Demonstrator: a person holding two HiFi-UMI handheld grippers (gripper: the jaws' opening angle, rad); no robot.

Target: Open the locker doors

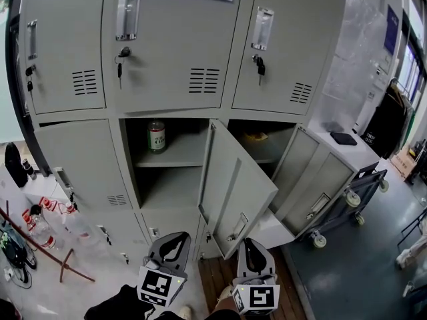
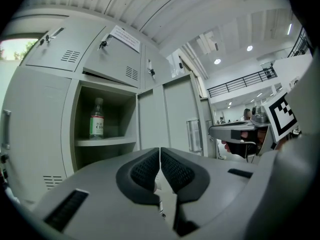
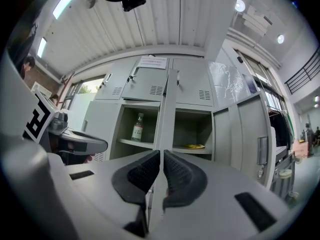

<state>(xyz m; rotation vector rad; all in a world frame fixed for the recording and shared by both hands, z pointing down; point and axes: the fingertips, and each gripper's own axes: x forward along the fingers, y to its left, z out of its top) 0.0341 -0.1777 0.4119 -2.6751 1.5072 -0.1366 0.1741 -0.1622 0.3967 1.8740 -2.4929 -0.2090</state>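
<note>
Now | right hand-held gripper (image 3: 161, 159): jaws clamped on edge of open middle locker door (image 1: 230, 179), at its 12 o'clock | left hand-held gripper (image 2: 160, 159): jaws together, empty | second open door (image 1: 310, 179): 1 o'clock of right hand-held gripper

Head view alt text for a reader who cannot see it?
Grey lockers seen from above, two middle-row doors open, a bottle in one compartment. The right gripper clamps the edge of the nearer open door; the left gripper hovers shut beside it.
</note>
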